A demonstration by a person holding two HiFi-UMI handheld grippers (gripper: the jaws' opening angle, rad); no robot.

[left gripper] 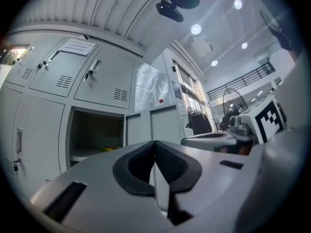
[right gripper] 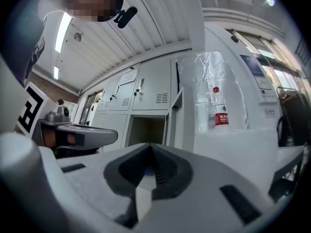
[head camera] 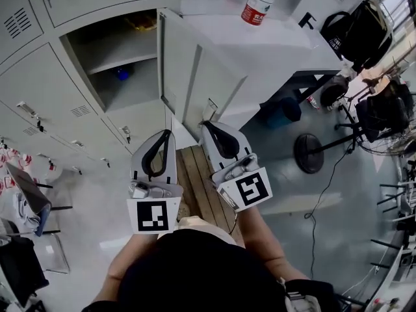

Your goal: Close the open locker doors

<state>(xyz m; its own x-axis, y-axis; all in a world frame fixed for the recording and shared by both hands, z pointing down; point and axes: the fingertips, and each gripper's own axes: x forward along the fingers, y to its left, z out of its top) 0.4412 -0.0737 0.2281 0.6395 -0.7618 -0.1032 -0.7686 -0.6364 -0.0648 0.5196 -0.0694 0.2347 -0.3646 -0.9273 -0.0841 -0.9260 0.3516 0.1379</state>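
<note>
Head view: left tool (head camera: 166, 135) and right tool (head camera: 208, 125) side by side, near the open grey metal locker door (head camera: 195, 77). Small blue item (head camera: 123, 74) in the compartment (head camera: 143, 90), unidentifiable. Top of clear plastic red-labelled bottle (head camera: 260, 2) on white counter (head camera: 286, 41) cut off.
Left gripper view: tool clenched, empty, door ahead.
Right gripper view: clenched, empty; door edge-on.

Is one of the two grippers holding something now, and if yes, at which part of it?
Nothing is held. The left gripper and the right gripper both have their jaws closed together, with nothing between them.
</note>
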